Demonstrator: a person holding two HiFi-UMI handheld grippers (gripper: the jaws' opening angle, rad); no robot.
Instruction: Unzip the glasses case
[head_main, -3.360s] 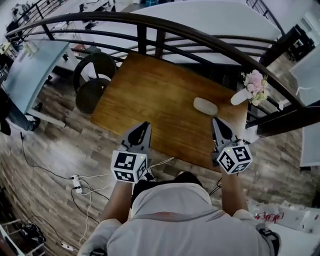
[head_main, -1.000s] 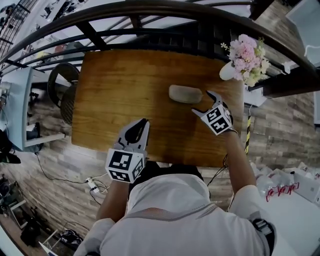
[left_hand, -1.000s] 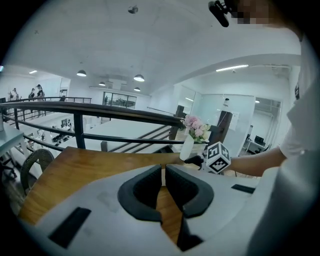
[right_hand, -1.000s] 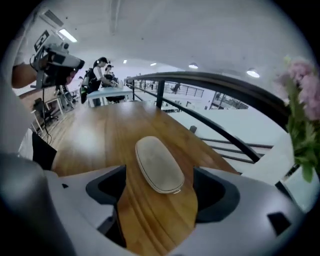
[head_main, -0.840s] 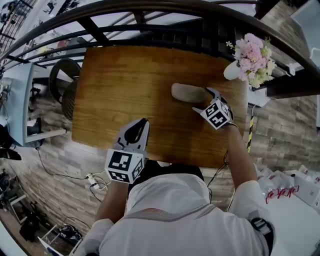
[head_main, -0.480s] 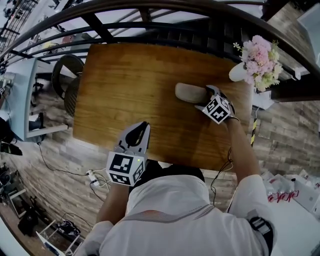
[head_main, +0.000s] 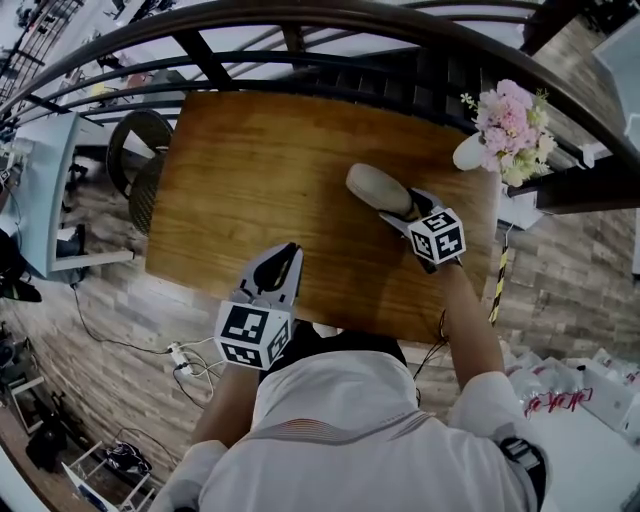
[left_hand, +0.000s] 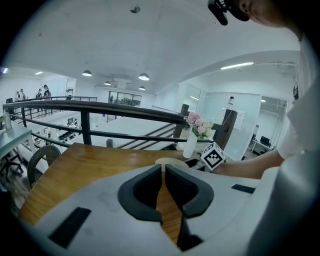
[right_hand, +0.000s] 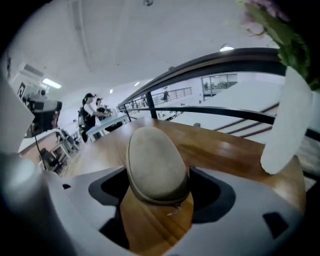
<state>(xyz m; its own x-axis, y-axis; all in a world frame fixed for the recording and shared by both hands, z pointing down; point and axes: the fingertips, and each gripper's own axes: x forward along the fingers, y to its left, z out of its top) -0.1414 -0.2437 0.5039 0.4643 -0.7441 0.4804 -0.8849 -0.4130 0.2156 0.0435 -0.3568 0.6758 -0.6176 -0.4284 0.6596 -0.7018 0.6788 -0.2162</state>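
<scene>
Left gripper (head_main: 288, 252) shut, empty. Right gripper (head_main: 401, 209) jaws just closing on glasses case (head_main: 374, 186), near end, apparently gripping. Light, semi-rigid; I'd pinch zipper pull (right_hand: 173, 210).

glasses case (head_main: 378, 188) on table (head_main: 250, 180) | vase (head_main: 470, 152) right of it | chair (head_main: 140, 165) left of table

One table (head_main: 260, 180); one case (head_main: 378, 188); one vase (head_main: 468, 152) with one bunch of flowers (head_main: 510, 115); two grippers, the left gripper (head_main: 288, 250) and the right gripper (head_main: 408, 208); one chair (head_main: 140, 150); one railing (head_main: 300, 40); one person (head_main: 340, 440).
</scene>
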